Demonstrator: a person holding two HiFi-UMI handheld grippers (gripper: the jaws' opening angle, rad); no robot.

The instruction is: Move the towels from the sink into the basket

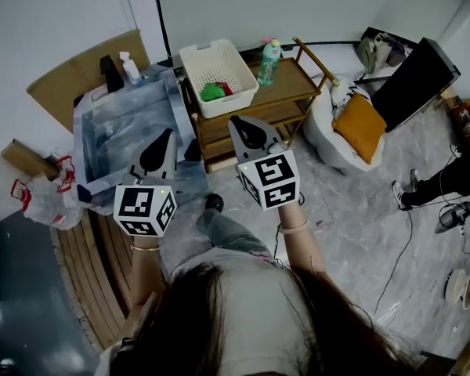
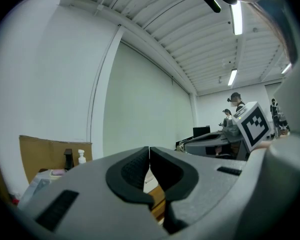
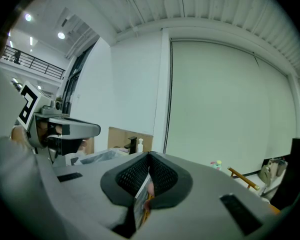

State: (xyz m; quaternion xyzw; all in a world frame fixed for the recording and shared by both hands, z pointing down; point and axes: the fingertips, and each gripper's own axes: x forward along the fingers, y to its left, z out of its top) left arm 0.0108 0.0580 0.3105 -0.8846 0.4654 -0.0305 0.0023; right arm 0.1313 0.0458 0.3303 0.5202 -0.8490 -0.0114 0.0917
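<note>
The grey sink [image 1: 90, 124] stands at the left of the head view, and I see no towel in its basin. A white basket [image 1: 236, 63] sits on a wooden cart [image 1: 290, 92] and holds a green towel [image 1: 212, 92] and a red towel [image 1: 226, 88]. My left gripper [image 1: 168, 134] hovers by the sink's near right corner, its jaws shut with nothing in them [image 2: 149, 149]. My right gripper [image 1: 237, 121] is held in front of the cart, also shut and empty [image 3: 149, 155]. Both point level towards the back wall.
A black faucet [image 1: 110, 73] and a soap bottle [image 1: 130, 69] stand at the sink's back. A green bottle [image 1: 269, 61] is on the cart. A white beanbag with an orange cushion [image 1: 359, 124] lies to the right. A plastic bag [image 1: 39, 198] sits left of the sink.
</note>
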